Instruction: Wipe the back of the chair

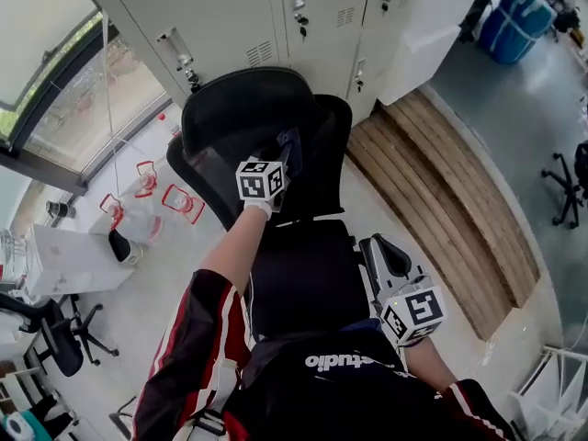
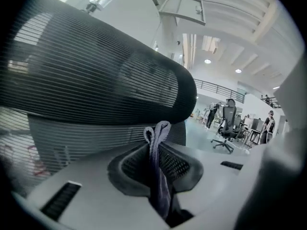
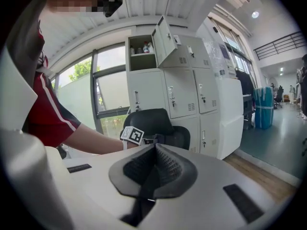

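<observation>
A black mesh office chair (image 1: pixel 312 168) with a headrest (image 1: pixel 243 108) stands in front of me, its back towards the lockers. My left gripper (image 1: pixel 276 168) is held up against the chair's back just below the headrest and is shut on a grey-purple cloth (image 1: pixel 291 143). In the left gripper view the cloth (image 2: pixel 158 131) pokes up between the shut jaws of the left gripper (image 2: pixel 154 150), close under the headrest mesh (image 2: pixel 96 75). My right gripper (image 1: pixel 378 269) hangs low by the chair's right armrest (image 1: pixel 393 252). The right gripper (image 3: pixel 154 150) is shut with nothing in it.
Grey lockers (image 1: pixel 276 16) stand right behind the chair, one with its door open (image 3: pixel 160 40). A raised wooden platform (image 1: pixel 441 182) runs along the right. Red-framed objects (image 1: pixel 179 200) and a white desk (image 1: pixel 64 260) are on the left, with another office chair (image 1: pixel 55 338) beside it.
</observation>
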A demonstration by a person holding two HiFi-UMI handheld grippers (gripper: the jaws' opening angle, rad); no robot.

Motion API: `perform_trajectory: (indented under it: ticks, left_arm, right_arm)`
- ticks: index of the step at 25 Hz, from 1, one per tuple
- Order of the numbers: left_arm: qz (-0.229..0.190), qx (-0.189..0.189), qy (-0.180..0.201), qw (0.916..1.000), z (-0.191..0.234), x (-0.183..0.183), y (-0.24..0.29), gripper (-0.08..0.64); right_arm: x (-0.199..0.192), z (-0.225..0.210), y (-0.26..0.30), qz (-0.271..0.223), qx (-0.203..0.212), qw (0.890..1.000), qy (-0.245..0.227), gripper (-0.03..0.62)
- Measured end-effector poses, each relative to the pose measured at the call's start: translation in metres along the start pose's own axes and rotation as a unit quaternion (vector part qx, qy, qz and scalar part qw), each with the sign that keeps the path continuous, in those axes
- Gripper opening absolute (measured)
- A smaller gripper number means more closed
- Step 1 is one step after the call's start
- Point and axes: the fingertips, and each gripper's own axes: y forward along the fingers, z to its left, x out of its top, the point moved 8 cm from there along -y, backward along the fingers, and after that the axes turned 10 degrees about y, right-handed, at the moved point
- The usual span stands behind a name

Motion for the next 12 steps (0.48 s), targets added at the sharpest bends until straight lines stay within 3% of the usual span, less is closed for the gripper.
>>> perform_trajectory:
  ticks: [12]
  left_arm:
    - [0.002, 0.107, -0.004, 0.9942, 0.121, -0.025, -0.140, 0.060]
  right_arm:
    - [-0.005, 0.081, 0.035, 0.019, 0.063, 0.998, -0.025, 0.014]
